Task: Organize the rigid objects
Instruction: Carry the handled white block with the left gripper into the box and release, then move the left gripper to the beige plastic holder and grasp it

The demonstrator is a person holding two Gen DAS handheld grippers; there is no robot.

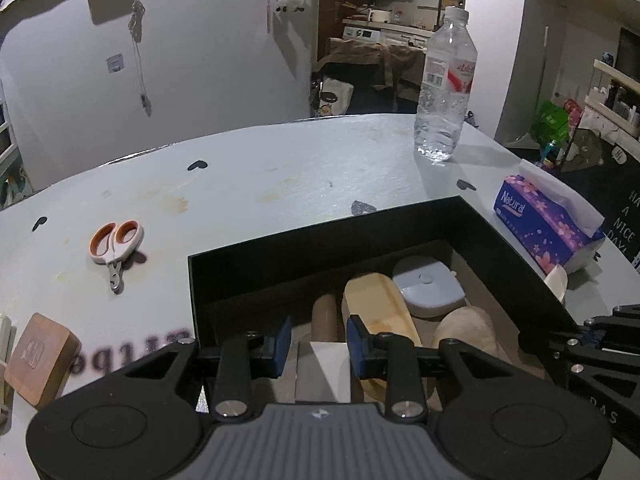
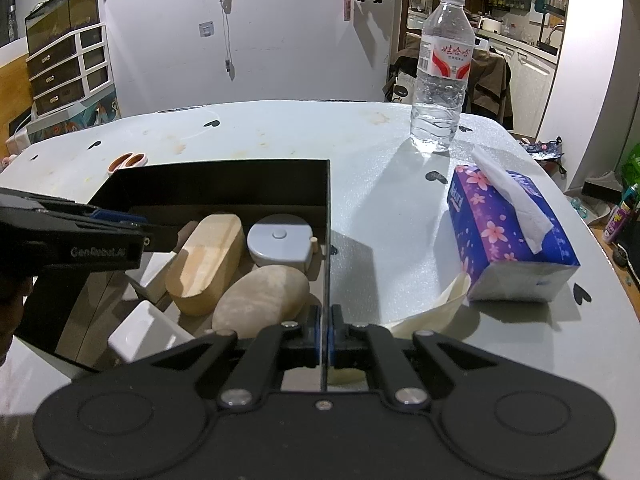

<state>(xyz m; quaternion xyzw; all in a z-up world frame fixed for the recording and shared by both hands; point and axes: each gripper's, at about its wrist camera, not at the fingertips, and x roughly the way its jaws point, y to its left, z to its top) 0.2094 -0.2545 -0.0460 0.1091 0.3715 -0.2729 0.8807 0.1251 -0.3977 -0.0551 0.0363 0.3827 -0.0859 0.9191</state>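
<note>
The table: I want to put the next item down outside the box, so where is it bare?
Widest bare patch: table between the scissors, the box's far wall and the water bottle. A narrower strip runs between the box's side wall and the tissue pack. Inside the box it is crowded, and both grippers are at its near end.

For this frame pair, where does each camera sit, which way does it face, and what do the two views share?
Left wrist: on the left gripper, looking down into the black box; its jaws grip a white block; the right gripper shows at the right edge.
Right wrist: on the right gripper, shut on the box's right wall; the left gripper reaches in from the left.
Shared: box, water bottle, tissue pack, scissors, wooden oval.
</note>
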